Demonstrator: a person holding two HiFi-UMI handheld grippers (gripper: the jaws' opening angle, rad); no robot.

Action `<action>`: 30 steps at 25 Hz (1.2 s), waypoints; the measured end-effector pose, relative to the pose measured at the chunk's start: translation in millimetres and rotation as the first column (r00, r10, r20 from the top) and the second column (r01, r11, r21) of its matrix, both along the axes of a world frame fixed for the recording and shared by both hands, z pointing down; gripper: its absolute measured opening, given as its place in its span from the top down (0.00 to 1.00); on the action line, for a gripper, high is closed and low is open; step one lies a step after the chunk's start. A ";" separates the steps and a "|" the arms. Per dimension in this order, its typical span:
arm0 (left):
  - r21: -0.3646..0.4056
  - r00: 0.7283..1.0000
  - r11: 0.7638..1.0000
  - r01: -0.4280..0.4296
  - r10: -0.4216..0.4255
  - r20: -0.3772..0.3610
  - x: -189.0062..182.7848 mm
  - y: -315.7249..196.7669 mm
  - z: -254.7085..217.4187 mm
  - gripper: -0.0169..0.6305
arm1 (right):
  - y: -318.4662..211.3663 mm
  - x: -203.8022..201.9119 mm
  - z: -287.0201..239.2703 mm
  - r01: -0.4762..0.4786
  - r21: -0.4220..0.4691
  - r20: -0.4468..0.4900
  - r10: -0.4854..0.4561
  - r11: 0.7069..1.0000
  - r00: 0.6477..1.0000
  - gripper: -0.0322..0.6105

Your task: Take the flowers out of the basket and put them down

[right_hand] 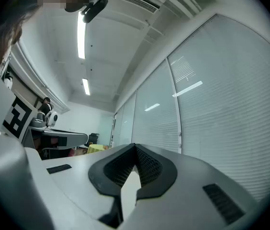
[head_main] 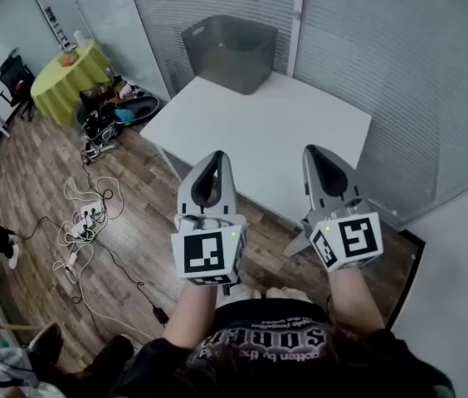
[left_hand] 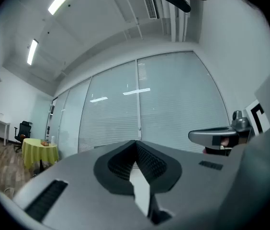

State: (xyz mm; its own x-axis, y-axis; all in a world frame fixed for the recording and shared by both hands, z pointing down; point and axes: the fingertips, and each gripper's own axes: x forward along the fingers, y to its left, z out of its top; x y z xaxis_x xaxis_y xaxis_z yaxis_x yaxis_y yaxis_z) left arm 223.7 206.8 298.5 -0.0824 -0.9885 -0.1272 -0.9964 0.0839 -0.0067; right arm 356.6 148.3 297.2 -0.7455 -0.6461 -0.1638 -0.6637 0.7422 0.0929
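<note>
Toward the upper middle of the head view, a grey basket (head_main: 230, 52) stands on the far corner of a white worktop (head_main: 259, 139), close against the glass partition with its blinds. No flowers can be made out: the basket's inside is dim and seen at a shallow angle, so whether stems lie within cannot be confirmed. The rest of the worktop surface carries nothing, which leaves room to lay the flowers down once lifted. Both tools are held low in the frame, close to the person's body and well apart from the basket. The left gripper (head_main: 216, 156) and the right gripper (head_main: 314, 150) point forward side by side toward the worktop, which reads as a ready stance ahead of a reach and not as a working grasp. Each gripper's own view shows the fingers (left_hand: 77, 176) clenched tip to tip with nothing between them. Judged on this evidence, the task has not begun: the fingers will need to part before either tool enters the basket. At the upper left, a round table with a yellow-green cloth (head_main: 68, 73) and loose cables on the wooden floor (head_main: 85, 214) lie clear of the work area.
</note>
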 end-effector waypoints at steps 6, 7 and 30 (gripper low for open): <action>-0.009 1.000 1.000 0.004 -0.005 -0.013 -23.5 -12.6 -5.4 0.97 | -10.9 -20.8 -7.4 0.008 -0.008 -0.008 -0.008 1.000 1.000 0.91; -0.003 1.000 1.000 -0.003 0.003 -0.014 -26.2 -14.2 -5.0 0.97 | -11.7 -23.9 -9.1 0.006 -0.004 -0.013 -0.007 1.000 1.000 0.91; -0.008 0.999 0.999 -0.053 0.053 -0.006 -158.4 -49.4 -3.7 0.97 | -53.9 -132.8 -8.1 -0.060 -0.048 0.046 0.062 0.997 0.997 0.90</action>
